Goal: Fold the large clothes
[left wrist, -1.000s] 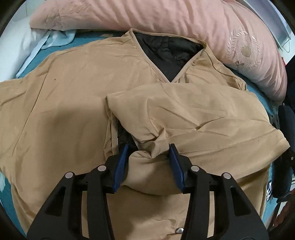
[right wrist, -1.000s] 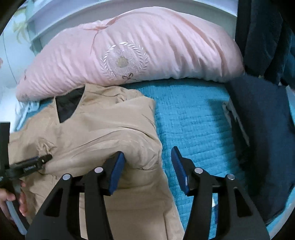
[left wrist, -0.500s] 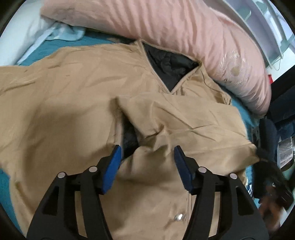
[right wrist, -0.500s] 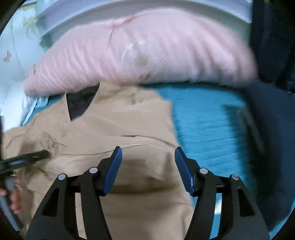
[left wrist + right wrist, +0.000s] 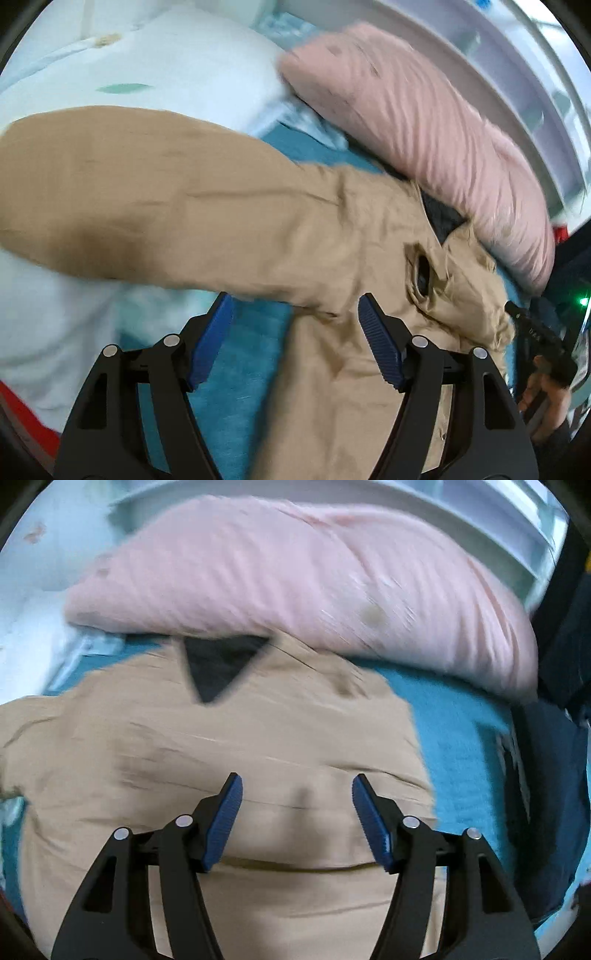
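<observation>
1. Tan jacket (image 5: 258, 746) lies on the teal bedspread (image 5: 461, 746), neckline towards the pink pillow (image 5: 295, 579); sleeve (image 5: 129, 199) stretches sideways.
2. No legible writing; both views motion-blurred.
3. Left gripper (image 5: 295, 339): fingers apart, empty.
4. Right gripper (image 5: 297, 816): fingers apart over the jacket, empty.
</observation>
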Tool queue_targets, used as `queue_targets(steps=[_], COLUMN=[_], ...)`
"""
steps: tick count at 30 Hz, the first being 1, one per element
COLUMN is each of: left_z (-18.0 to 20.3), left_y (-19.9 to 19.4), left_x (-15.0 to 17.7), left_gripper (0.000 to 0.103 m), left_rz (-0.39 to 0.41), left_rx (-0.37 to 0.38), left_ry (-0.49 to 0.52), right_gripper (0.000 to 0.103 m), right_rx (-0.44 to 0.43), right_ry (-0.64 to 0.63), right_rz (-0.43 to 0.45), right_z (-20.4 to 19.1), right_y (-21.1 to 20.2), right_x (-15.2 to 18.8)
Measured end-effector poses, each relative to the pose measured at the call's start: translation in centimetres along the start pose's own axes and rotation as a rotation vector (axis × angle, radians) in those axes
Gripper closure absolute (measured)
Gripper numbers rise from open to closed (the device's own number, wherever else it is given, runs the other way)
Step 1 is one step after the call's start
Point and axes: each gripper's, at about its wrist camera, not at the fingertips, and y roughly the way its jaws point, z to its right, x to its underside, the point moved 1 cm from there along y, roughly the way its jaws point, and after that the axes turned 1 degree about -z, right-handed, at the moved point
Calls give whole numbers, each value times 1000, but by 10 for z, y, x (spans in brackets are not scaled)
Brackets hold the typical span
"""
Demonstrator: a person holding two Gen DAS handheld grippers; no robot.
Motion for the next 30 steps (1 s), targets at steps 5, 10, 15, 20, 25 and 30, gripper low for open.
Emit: queue_targets(steps=[5, 10, 15, 20, 25, 30], left_z=[-61, -98, -127, -150, -156, -183], left_y=[-47, -62, -76, -76, -76, -88], left_x=[-4, 2, 19, 41, 56, 58], left_gripper=[26, 22, 22, 22, 26, 27], left_rz=[88, 108, 107, 44, 38, 90], left_rx=[-68, -137, -158, -131, -123, -75], left_ry=[-128, -184, -232, -276, -297, -388], right_gripper=[39, 39, 39, 39, 38, 39], right_rx=[-115, -217, -424, -740, -746, -649], right_ry=[-47, -156, -297, -401, -534, -632], right_rz=[52, 65, 91, 11, -95, -157], right_z=[-68, -150, -258, -369, -466, -505], right_y=[-21, -36, -65, -94, -93, -73], right_x=[2, -3, -5, -6, -4, -2])
